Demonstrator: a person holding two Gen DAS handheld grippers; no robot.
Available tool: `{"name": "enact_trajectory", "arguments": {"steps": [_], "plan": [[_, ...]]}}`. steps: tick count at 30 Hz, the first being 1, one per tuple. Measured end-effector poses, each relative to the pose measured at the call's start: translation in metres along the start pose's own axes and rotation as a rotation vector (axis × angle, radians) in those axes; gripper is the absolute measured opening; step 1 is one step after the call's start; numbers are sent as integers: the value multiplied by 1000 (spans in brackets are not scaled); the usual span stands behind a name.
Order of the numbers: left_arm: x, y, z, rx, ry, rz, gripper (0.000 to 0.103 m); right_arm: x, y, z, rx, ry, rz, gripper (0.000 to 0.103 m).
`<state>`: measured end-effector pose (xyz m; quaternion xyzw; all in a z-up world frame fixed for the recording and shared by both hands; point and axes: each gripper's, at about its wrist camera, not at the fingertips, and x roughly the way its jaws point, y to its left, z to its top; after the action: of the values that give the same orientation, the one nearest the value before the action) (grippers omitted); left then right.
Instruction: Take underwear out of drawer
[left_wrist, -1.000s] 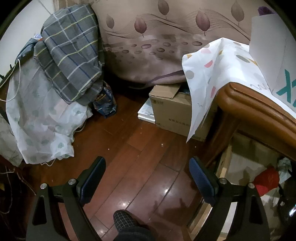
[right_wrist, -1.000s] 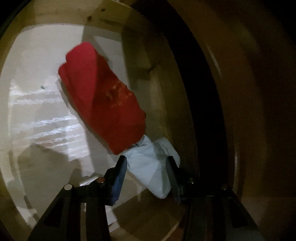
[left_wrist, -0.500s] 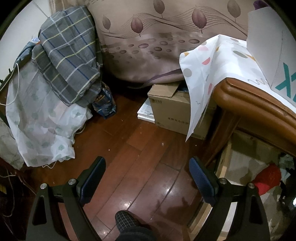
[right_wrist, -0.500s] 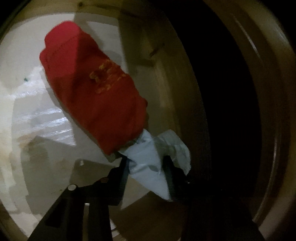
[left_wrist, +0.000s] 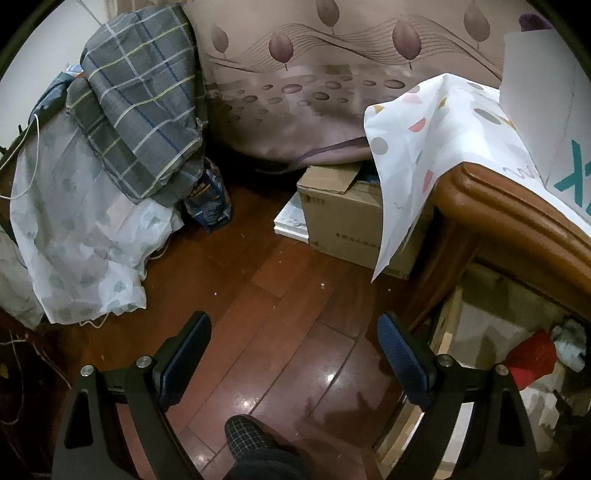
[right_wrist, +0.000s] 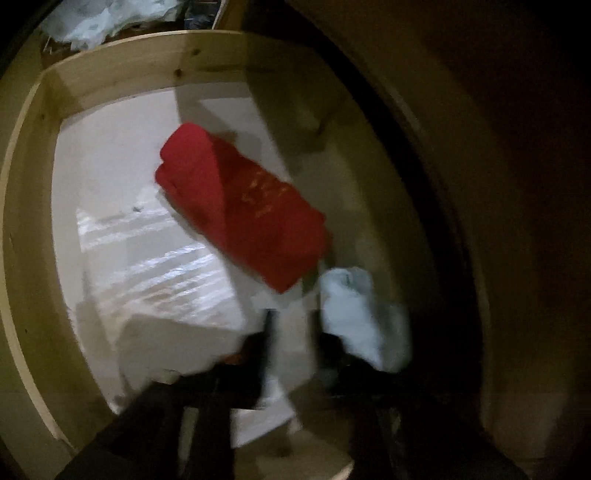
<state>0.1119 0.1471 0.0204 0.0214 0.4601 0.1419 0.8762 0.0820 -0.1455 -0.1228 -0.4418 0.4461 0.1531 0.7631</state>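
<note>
The wooden drawer (right_wrist: 29, 221) stands pulled out, lined white. In it lies a folded red garment (right_wrist: 240, 206) with a crumpled light-blue piece of underwear (right_wrist: 362, 317) at its near end. My right gripper (right_wrist: 299, 332) hovers over the drawer, blurred by motion. Its jaws are opening, and only the white lining shows between them. The light-blue piece lies against the outer side of the right finger (right_wrist: 328, 343). My left gripper (left_wrist: 295, 354) is open over the wooden floor with nothing in it. The red garment (left_wrist: 532, 358) also shows at the lower right of that view.
A cardboard box (left_wrist: 343, 218) stands on the floor under a spotted white cloth (left_wrist: 424, 147) draped over the wooden cabinet top (left_wrist: 517, 229). A checked grey blanket (left_wrist: 140, 118) on a covered heap stands at left. A person's slippered foot (left_wrist: 251, 439) is near.
The right gripper was closed around the light-blue underwear; now its jaws are apart, the cloth lies beside them, and the gripper has pulled up and back. The left gripper has not moved.
</note>
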Motion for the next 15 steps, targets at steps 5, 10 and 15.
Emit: {"name": "enact_trajectory", "arguments": {"steps": [5,10,15], "plan": [[0,1,0,9,0,1,90,-3,14,-6,-79,-10,-145,62],[1,0,1,9,10,-1,90,3,9,-6,-85,-22,-166,63],[2,-3,2,14,9,-1,90,1,19,-17,-139,-2,-222,64]]}}
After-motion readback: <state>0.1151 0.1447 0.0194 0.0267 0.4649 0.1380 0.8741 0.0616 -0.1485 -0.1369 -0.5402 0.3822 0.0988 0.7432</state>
